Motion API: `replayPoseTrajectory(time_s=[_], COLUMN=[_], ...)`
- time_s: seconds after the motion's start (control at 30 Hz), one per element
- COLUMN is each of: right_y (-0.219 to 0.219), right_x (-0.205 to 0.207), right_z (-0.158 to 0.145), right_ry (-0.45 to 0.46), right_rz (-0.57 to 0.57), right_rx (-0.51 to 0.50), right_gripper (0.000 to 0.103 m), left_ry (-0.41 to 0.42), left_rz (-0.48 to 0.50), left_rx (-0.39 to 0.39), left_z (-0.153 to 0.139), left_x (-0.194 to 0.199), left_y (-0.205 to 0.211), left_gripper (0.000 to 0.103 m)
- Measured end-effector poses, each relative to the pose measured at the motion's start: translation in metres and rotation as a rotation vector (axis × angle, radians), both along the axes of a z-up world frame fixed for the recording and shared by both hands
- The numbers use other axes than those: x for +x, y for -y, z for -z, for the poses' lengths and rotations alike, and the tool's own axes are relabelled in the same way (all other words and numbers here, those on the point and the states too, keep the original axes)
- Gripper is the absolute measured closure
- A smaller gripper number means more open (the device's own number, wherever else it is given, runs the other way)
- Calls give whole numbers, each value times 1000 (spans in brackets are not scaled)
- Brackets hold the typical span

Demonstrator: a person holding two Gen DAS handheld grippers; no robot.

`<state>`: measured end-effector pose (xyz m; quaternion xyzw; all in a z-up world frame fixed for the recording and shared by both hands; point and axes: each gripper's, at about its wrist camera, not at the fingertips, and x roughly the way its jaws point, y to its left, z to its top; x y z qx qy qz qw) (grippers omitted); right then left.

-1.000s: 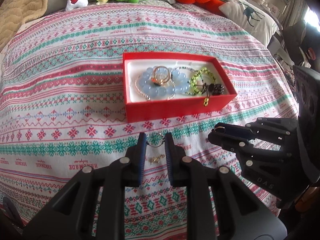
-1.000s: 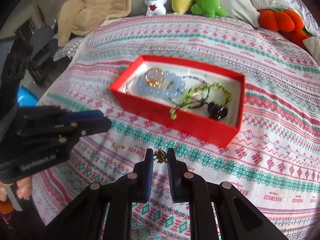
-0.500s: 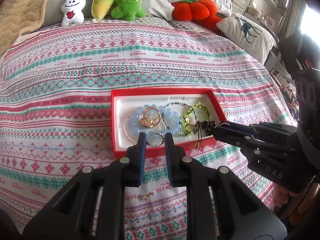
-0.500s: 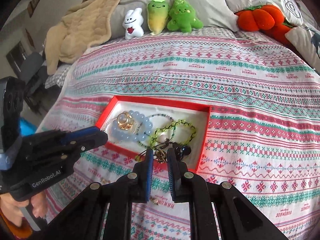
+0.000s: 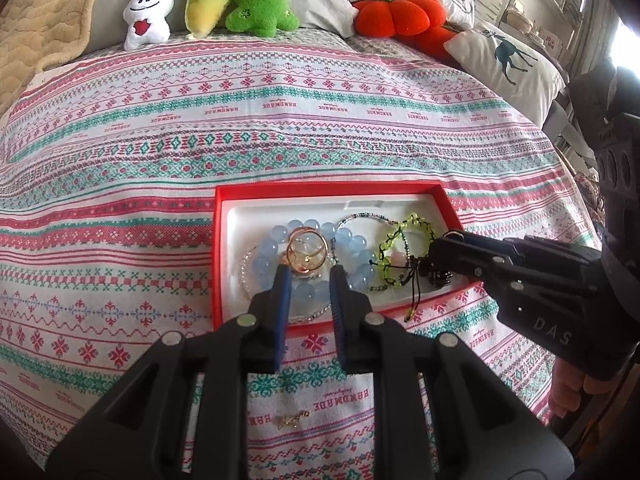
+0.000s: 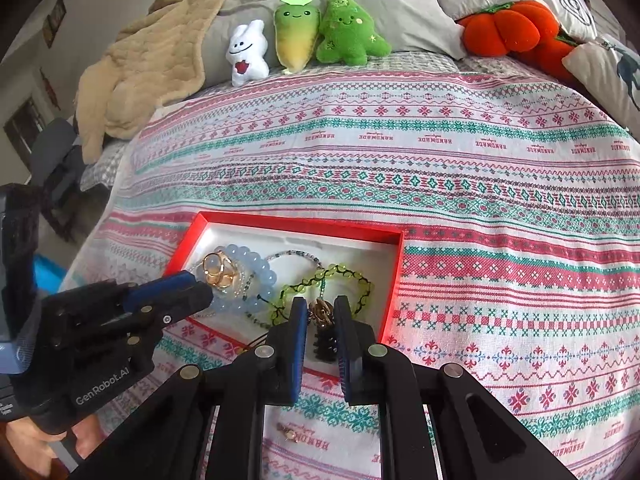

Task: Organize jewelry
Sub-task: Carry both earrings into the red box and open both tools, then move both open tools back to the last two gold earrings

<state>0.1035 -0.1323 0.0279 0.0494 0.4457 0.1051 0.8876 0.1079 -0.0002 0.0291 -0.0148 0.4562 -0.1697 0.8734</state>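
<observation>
Both grippers now over red box [image 5: 256, 196] (earlier short)

A small gold chain piece [image 6: 321, 312] is being pinched between the right gripper [image 6: 320, 314] fingers at lower centre, above the red box [image 6: 394, 280]. The left gripper [image 6: 188, 292] is being held at lower left.

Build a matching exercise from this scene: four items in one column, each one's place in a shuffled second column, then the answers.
1. blue bead bracelet
2. small gold earring
3. gold charm
4. white bunny plush

A. by the pillows
B. between the right hand-held gripper fingers
C. inside the red box
D. loose on the bedspread

Pairs: 1-C, 2-D, 3-B, 4-A
</observation>
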Motion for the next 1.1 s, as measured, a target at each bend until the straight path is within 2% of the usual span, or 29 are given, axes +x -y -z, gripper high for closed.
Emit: replayPoseTrajectory(time_s=[0.27,0.4,0.57,0.67,0.7,0.77,0.8,0.83,1.1], right_y=[-2,-1,5,7,8,9,10,11,9], right_x=[4,5,-3,-9,-12,-17,-21,-25,-51], right_z=[-1,-3,-10,-14,-15,-17,-18,-19,-12], right_ry=[10,-7,-7,-4,-3,-3,-2,7,4], right_rz=[-1,-3,-3,-4,-5,-7,-6,-3,-38], right_rx=[11,14,18,25,24,24,27,31,-39], right_gripper=[88,85,83,80,76,60,38,30,29], left_ry=[19,30,36,32,25,13,7,0,-97], left_rz=[4,2,-4,-6,-5,-5,-6,-8,-12], left_rx=[18,37,48,50,48,43,42,42,47], left_z=[-6,-10,-15,-17,-18,-18,-17,-16,6], left_x=[-5,-11,-19,-24,-25,-29,-31,-33,-51], left_y=[-4,-7,-16,-22,-24,-28,-30,-32,-48], left_gripper=[73,59,49,37,32,26,24,23,21])
